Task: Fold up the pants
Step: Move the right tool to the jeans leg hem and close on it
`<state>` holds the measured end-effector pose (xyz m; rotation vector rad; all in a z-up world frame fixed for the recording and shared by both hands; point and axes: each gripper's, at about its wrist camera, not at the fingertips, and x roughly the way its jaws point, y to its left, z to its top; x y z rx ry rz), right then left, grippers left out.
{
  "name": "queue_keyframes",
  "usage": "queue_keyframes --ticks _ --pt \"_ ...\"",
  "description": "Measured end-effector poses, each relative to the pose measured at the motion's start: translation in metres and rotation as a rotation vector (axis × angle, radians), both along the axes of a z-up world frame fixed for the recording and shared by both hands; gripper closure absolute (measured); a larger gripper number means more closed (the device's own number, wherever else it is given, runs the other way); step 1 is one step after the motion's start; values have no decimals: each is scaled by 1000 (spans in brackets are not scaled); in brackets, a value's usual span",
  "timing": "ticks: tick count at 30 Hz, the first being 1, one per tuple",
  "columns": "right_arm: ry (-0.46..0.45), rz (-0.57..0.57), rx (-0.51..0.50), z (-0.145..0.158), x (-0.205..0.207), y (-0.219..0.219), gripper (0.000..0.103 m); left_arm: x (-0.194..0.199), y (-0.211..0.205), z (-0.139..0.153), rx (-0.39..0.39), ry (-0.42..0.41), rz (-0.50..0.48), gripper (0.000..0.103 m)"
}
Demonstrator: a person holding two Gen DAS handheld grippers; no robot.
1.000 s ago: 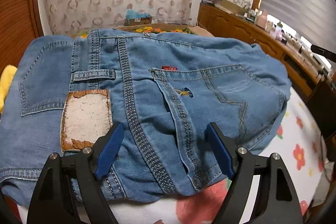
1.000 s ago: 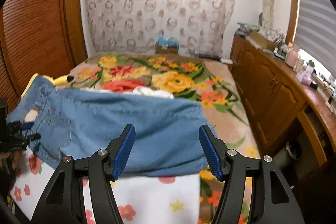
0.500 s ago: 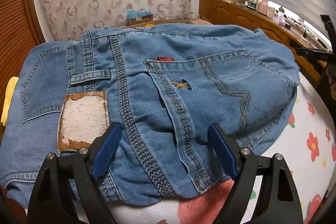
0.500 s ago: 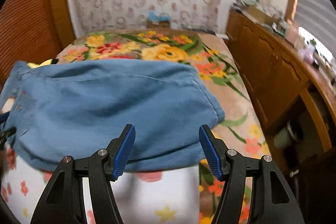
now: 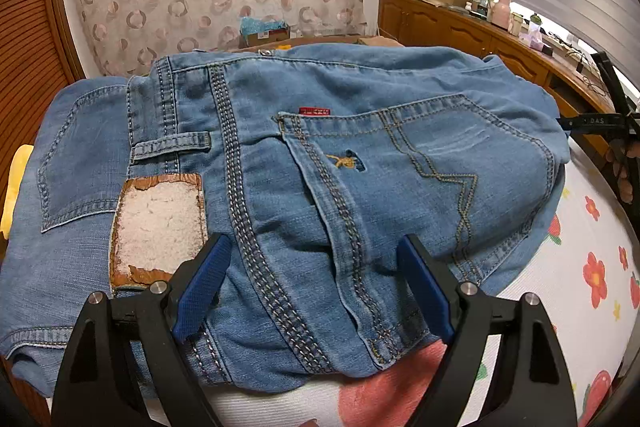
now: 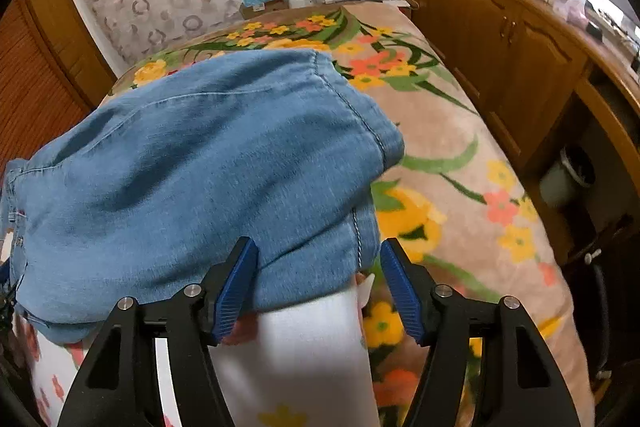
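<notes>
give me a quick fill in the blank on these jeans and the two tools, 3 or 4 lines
1. The jeans lie on a bed cover printed with ____.
2. The small tag above the back pocket is ____ in colour.
3. The left tool hovers over the ____ end of the jeans, jaws apart.
4. The pads of the right tool, its jaws opening, are ____ in colour.

Missing words: flowers; red; waist; blue
</notes>
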<state>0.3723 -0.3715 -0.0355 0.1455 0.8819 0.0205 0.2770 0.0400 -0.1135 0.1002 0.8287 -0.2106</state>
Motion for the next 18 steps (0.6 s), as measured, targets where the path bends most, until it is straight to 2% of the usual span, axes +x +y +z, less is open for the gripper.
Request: queue_keyframes --ticks 7,15,16,17,18 --pt "47 -17 134 -8 8 -22 30 1 2 -1 5 0 0 17" --pt "47 -20 209 -16 13 -36 30 1 2 -2 8 1 1 17" --pt "43 -24 202 -14 13 -33 35 1 2 -2 8 1 1 17" --pt "31 -20 196 -13 14 -31 46 1 2 -1 8 1 1 17" --pt "18 -18 186 -9 11 -28 51 1 2 -1 9 1 1 17"
